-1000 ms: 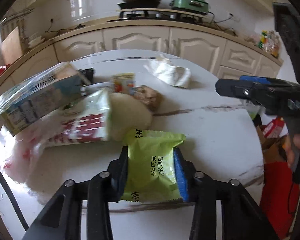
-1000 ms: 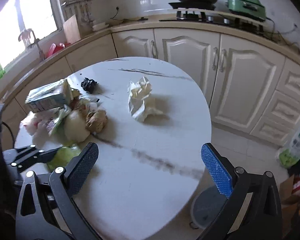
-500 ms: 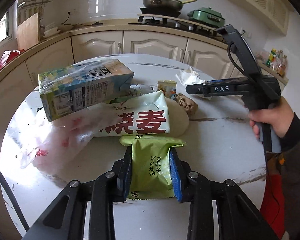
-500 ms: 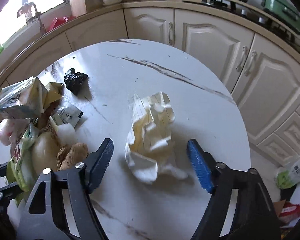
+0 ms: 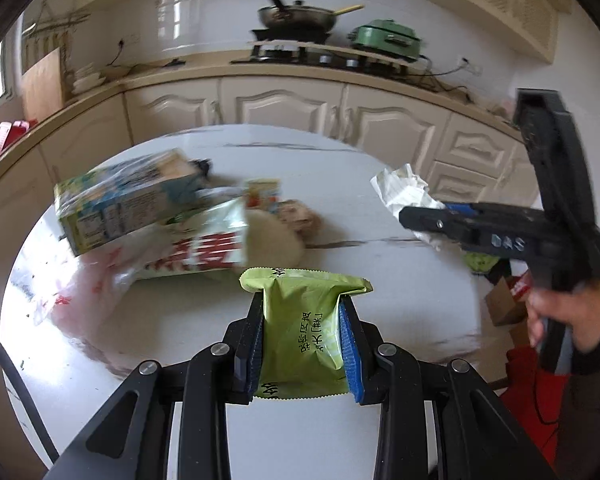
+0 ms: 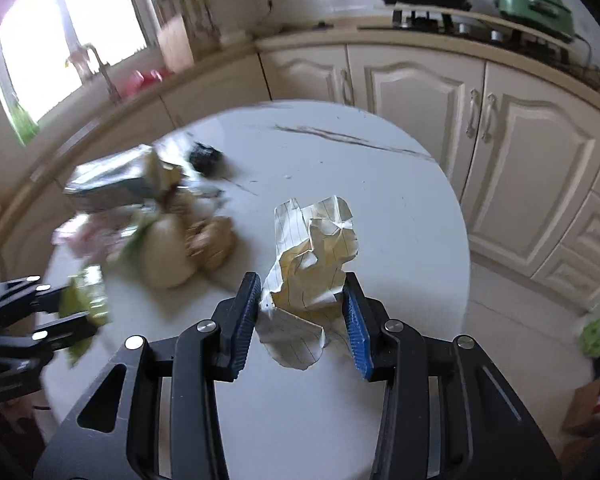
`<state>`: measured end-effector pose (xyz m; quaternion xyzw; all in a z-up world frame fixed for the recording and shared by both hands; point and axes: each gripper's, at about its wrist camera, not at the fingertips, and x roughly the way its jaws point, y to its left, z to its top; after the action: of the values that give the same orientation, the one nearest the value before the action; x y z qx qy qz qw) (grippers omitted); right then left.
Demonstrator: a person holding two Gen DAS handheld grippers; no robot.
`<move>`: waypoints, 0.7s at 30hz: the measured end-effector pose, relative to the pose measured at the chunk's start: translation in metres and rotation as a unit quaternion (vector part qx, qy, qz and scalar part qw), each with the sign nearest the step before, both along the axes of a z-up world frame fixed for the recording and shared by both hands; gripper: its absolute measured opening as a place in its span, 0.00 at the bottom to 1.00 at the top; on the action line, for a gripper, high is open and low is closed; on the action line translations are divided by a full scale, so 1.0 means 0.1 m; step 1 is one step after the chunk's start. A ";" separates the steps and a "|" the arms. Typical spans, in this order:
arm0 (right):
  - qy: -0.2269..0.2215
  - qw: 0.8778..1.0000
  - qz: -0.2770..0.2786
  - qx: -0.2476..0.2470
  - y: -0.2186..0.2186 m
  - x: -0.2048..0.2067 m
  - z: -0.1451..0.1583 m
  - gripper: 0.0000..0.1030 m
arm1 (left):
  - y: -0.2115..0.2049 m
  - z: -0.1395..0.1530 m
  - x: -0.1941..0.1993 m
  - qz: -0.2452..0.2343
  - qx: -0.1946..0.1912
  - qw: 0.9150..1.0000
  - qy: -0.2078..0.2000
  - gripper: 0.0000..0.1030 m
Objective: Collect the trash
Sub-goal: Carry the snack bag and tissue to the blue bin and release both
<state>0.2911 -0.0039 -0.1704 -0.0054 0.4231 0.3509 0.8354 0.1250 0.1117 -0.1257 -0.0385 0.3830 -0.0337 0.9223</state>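
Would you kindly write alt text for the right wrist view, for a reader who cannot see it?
The right hand-held gripper has just been closing on a crumpled sheet of lined paper over a round white table. A blurred trash pile lies to the left, cream kitchen cabinets behind.

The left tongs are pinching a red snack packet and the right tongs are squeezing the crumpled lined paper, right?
Not quite. The snack packet in the left tongs is green, not red, as the left wrist view shows. The right tongs are indeed squeezing the crumpled lined paper.
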 end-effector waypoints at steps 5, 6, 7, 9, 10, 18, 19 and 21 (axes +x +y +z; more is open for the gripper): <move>-0.014 0.998 -0.028 0.049 -0.56 -0.41 0.13 0.38 | -0.51 0.08 0.05 -0.042 0.008 0.999 -0.007 0.29; -0.012 0.997 -0.039 0.060 -0.71 -0.48 0.14 0.38 | -0.64 0.08 0.08 -0.052 0.009 0.999 -0.007 0.29; -0.014 0.996 -0.052 0.073 -0.88 -0.55 0.14 0.38 | -0.75 0.08 0.12 -0.063 0.010 0.998 -0.007 0.29; -0.006 0.993 -0.077 0.089 -1.20 -0.67 0.09 0.38 | -1.04 0.05 0.22 -0.089 0.010 0.996 -0.001 0.29; -0.005 0.991 -0.094 0.098 -1.38 -0.74 0.04 0.38 | -1.21 0.03 0.29 -0.104 0.009 0.995 0.003 0.29; 0.062 0.966 -0.219 0.125 -2.58 -1.00 -0.75 0.38 | -2.30 -0.46 1.02 -0.199 0.013 0.978 0.057 0.29; 0.072 0.961 -0.235 0.128 -2.71 -1.01 -0.89 0.38 | -2.39 -0.54 1.14 -0.207 0.014 0.976 0.066 0.29; 0.090 0.953 -0.258 0.134 -2.90 -1.03 -1.13 0.38 | -2.64 -0.77 1.41 -0.226 0.028 0.970 0.086 0.29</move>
<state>0.1878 -0.2941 -0.2830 0.2473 0.4325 0.1756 0.8491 0.2663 -0.1520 -0.2023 0.0721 0.4602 -0.2274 0.8552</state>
